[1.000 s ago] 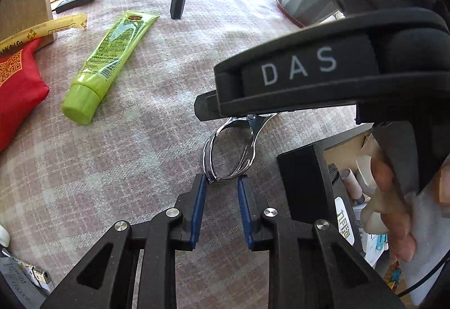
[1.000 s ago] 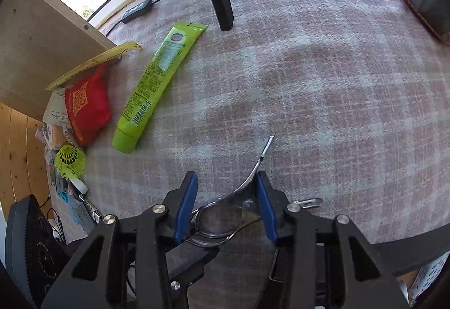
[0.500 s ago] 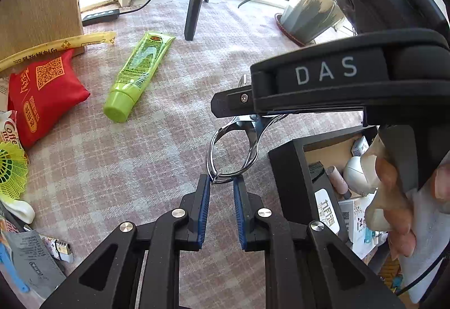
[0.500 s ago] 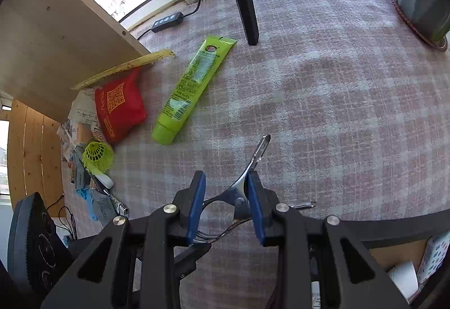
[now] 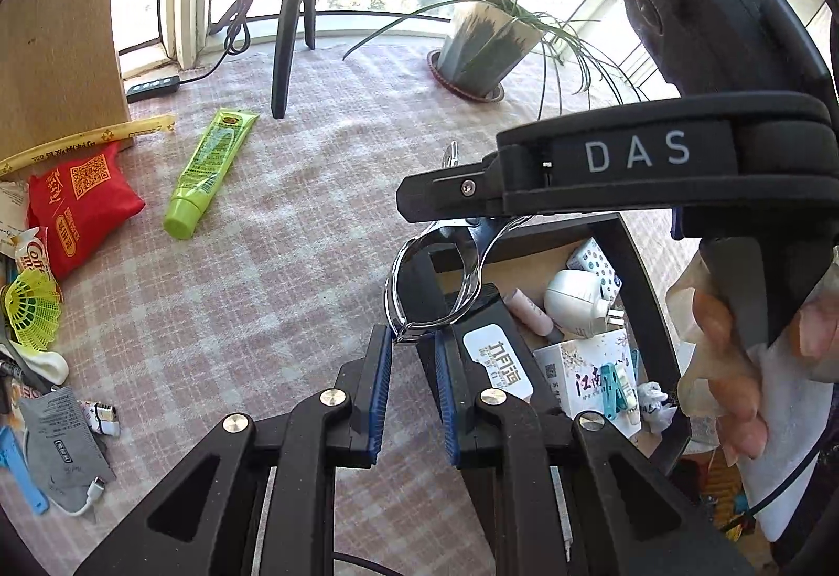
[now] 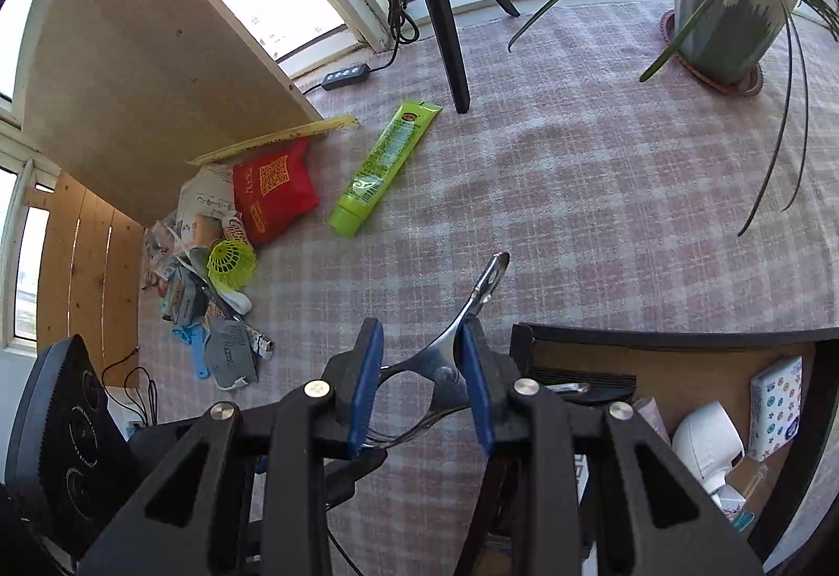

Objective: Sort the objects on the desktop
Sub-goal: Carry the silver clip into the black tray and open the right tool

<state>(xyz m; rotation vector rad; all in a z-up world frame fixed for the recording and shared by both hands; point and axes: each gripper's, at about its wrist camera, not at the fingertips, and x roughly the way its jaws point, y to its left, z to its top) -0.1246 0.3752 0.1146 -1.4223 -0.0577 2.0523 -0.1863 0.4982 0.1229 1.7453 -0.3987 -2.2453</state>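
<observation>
A chrome scissor-like tool (image 5: 414, 272) with two loop handles hangs in the air between both grippers. My left gripper (image 5: 411, 340) is shut on the ends of its loops. My right gripper (image 6: 422, 350) is shut on the tool (image 6: 480, 292) near its pivot, and the slim tip sticks out past the blue pads. The tool sits above the near left corner of a black-walled box (image 5: 645, 292), which holds a white bottle, small cartons and a pink tube. On the checked cloth lie a green tube (image 6: 385, 169) and a red pouch (image 6: 272, 193).
A yellow shuttlecock (image 5: 31, 313), packets and a cable are piled at the left edge. A tripod leg (image 5: 286, 46), a power strip and a potted plant (image 5: 482, 46) stand at the back. A wooden board (image 6: 157, 67) leans at the left. A hand (image 5: 734, 366) holds the right gripper.
Both grippers closed on the tool and rose with it off the cloth. The black box came into view under the tool.
</observation>
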